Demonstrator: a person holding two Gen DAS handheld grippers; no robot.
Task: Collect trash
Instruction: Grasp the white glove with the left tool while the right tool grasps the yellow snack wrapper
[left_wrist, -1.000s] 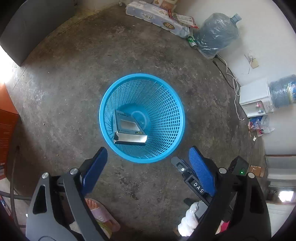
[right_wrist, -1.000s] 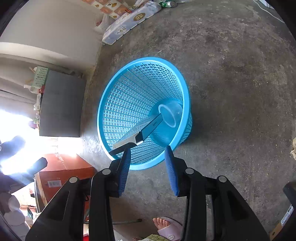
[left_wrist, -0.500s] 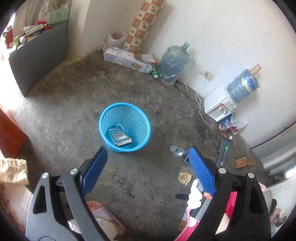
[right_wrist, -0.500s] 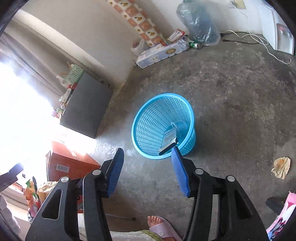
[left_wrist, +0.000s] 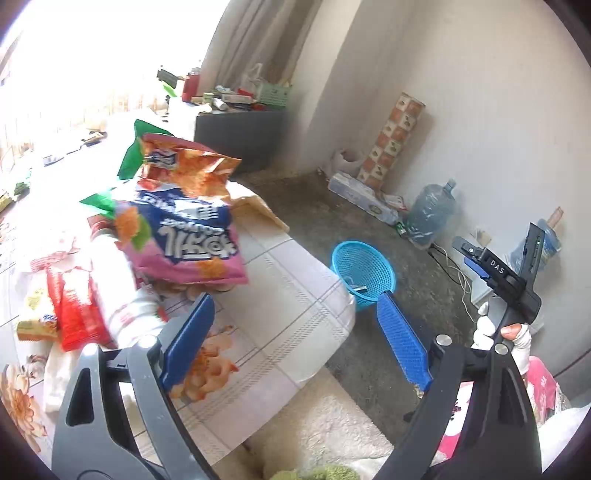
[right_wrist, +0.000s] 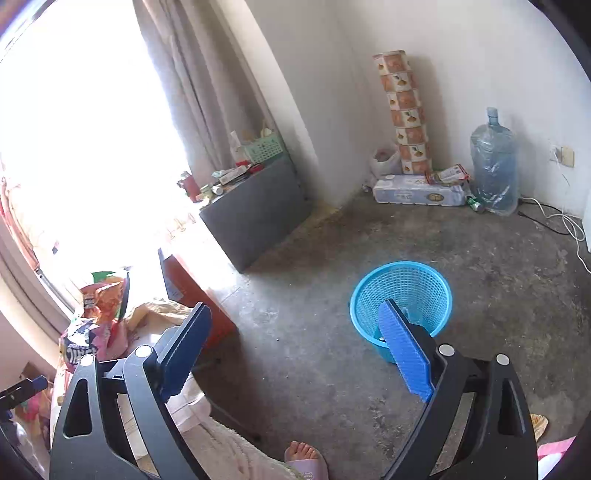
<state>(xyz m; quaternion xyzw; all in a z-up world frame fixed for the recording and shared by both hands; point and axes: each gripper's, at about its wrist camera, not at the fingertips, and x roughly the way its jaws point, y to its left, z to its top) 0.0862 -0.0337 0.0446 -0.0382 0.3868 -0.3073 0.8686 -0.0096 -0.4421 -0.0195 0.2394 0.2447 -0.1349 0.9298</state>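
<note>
left wrist view, left tongs (left_wrist: 295, 321) wide, right tongs (right_wrist: 295, 328) wide, blue basket (right_wrist: 400, 295) beyond

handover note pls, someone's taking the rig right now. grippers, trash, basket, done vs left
Left gripper: open, empty, over the table edge, facing the snack bags.
Right gripper: open, empty, above the floor.
Blue basket stands on the floor, right of the table, with one flat box inside.
Done: that box is binned.
Left: pink snack bag, red wrapper and other packets on the table; crumpled paper on the floor.
</note>
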